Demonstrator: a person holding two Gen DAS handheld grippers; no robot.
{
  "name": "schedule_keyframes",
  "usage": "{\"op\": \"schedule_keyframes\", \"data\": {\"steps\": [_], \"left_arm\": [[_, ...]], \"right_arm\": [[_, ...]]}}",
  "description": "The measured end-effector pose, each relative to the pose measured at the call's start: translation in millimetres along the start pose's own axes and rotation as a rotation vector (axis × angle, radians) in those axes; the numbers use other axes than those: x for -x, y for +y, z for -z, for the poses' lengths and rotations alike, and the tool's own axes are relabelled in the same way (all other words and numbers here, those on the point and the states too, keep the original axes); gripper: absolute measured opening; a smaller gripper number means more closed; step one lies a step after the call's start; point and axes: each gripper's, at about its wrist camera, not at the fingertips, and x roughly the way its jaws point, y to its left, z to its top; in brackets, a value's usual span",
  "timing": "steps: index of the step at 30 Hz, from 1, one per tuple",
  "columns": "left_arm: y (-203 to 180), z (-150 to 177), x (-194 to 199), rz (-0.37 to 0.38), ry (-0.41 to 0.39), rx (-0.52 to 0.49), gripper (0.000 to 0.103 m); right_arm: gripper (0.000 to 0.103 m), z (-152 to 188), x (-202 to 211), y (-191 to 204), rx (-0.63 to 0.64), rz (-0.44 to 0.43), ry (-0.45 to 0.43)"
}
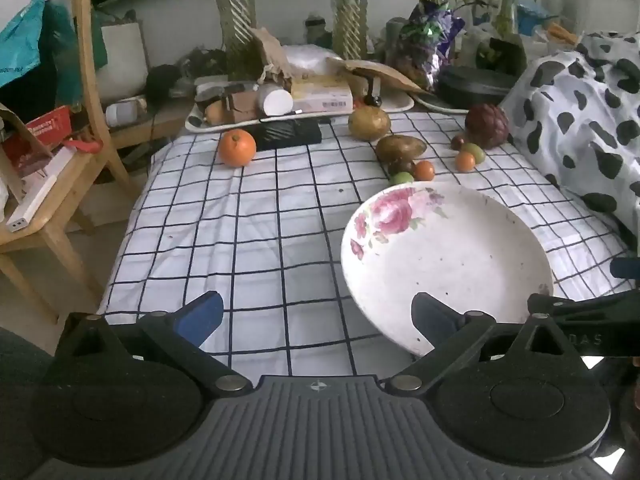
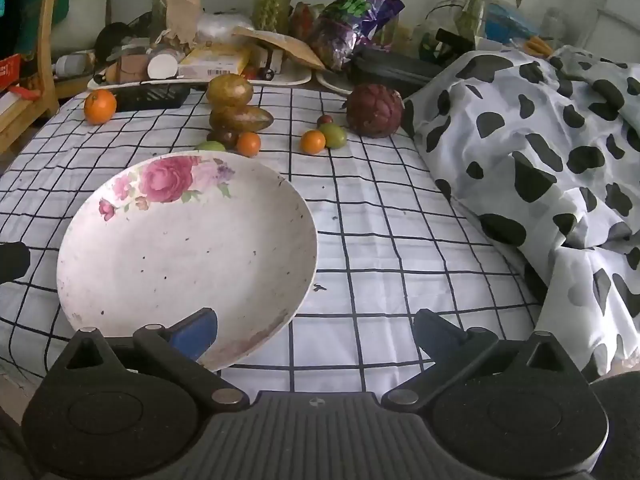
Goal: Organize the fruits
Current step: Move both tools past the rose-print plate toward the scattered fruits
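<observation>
Both claws, left claw (image 1: 316,316) and right claw (image 2: 316,332), spread wide, gripping nothing (floral plate (image 2: 180,248) bare, orange (image 1: 236,147) far back)

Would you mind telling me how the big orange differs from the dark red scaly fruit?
The big orange is smooth and bright orange; the dark red scaly fruit is bumpy, maroon and looks larger. The big orange sits alone at the far left of the checked cloth; the dark red scaly fruit sits far right, near small fruits. Both lie outside the plate.
</observation>
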Motion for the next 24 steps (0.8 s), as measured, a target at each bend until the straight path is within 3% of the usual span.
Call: {"op": "schedule_keyframes", "data": {"steps": [7, 9, 24], "left_arm": [[-7.8, 5.6, -5.8, -0.014, 0.018, -0.006, 0.102], [-2.5, 4.2, -6.3, 0.017, 0.02, 0.002, 0.102], [-4.6, 1.0, -5.4, 0.034, 0.025, -0.006, 0.102]], "right_arm": [[0.103, 0.8, -2.1, 0.8, -0.007, 0.0, 0.005], [0.103, 2.7, -3.0, 1.1, -0.001, -0.003, 0.007], [0.103, 2.1, -1.7, -0.6, 0.005, -0.009, 0.019]]}}
